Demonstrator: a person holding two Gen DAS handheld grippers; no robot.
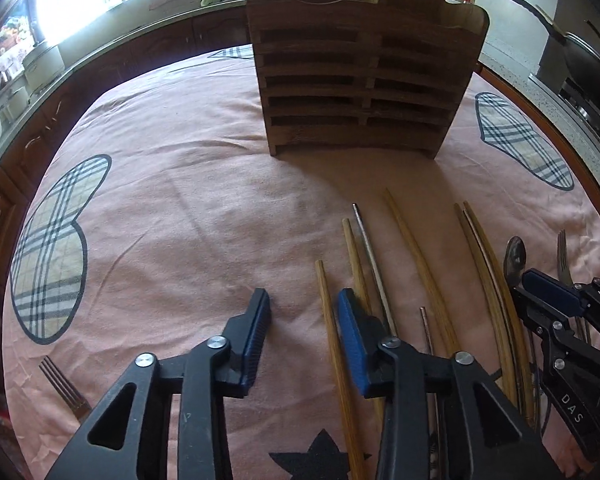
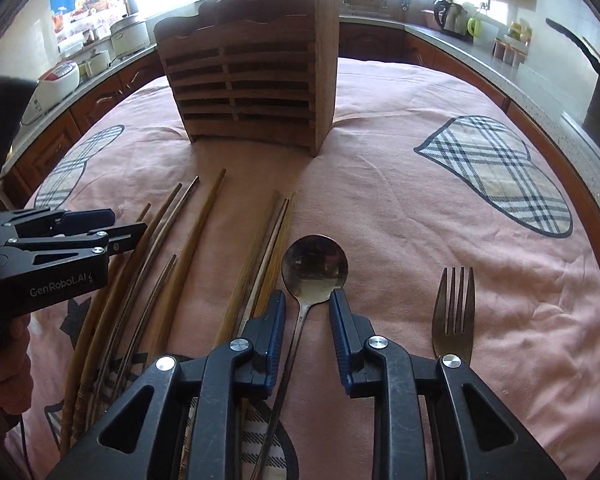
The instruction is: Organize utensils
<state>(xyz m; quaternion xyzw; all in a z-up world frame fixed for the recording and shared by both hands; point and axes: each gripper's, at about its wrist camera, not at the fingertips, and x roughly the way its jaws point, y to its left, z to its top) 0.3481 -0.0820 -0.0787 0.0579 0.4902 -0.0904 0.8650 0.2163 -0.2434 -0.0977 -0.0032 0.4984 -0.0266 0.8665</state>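
A slatted wooden utensil holder stands upright at the far side of the pink tablecloth. Several wooden chopsticks and a metal one lie in front of it. My left gripper is open low over the cloth, with one wooden chopstick between its fingers, close to the right pad. My right gripper is open astride the handle of a steel spoon, pads apart from it. A fork lies to the right of the spoon.
A second fork lies alone at the near left of the cloth. Plaid heart patches mark the cloth. A kitchen counter with a kettle, cookers and a pan rings the table. A hand holds the left gripper.
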